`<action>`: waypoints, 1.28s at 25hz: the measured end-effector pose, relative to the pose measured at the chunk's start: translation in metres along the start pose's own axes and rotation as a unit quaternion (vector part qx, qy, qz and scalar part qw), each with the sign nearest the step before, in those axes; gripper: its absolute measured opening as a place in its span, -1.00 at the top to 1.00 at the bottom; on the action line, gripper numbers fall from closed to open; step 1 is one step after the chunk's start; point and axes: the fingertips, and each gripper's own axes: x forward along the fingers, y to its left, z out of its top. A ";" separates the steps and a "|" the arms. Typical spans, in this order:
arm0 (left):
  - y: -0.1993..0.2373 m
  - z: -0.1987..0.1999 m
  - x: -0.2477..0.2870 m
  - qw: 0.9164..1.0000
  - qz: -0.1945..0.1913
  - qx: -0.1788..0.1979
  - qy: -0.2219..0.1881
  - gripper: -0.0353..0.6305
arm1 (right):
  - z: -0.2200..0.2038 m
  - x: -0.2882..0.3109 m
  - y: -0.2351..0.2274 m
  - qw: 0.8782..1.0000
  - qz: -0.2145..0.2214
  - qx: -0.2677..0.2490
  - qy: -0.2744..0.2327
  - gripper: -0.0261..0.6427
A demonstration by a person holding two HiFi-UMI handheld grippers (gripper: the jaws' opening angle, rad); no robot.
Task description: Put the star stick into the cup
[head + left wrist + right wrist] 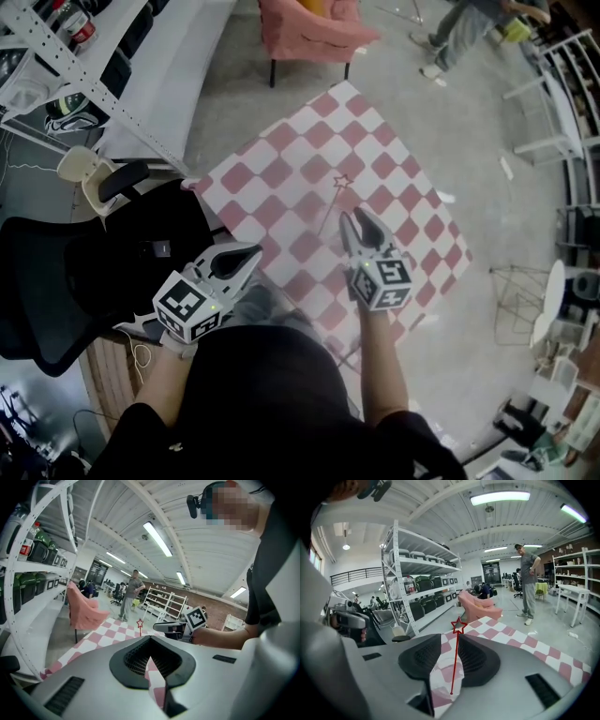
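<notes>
Between the spread jaws of the right gripper [450, 638], a thin red star stick [454, 663], hollow star up, is standing ungripped; the left gripper [150, 646] is resting closed, empty.

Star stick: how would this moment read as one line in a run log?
star stick: standing between jaws, not clamped | right gripper: open around stick | left gripper: shut, empty | checkered cloth: underneath

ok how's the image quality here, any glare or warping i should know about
Head view: even light, the corners bend, and the star stick is thin and faint against the checked cloth. Left gripper view: strong fisheye curves the shelf rack. Right gripper view: the ceiling light blows out white; the stick is sharp.
</notes>
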 end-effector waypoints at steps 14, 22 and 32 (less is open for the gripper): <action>-0.126 0.037 0.039 0.995 -0.071 0.065 -0.019 0.77 | 0.026 -0.161 0.017 0.994 0.027 0.009 -0.108 0.87; -0.189 0.040 0.066 0.989 -0.116 0.094 -0.018 0.77 | 0.015 -0.241 0.001 0.989 0.009 0.015 -0.145 0.88; -0.238 0.036 0.093 0.980 -0.164 0.116 -0.008 0.77 | -0.003 -0.302 -0.015 0.985 -0.020 0.022 -0.172 0.88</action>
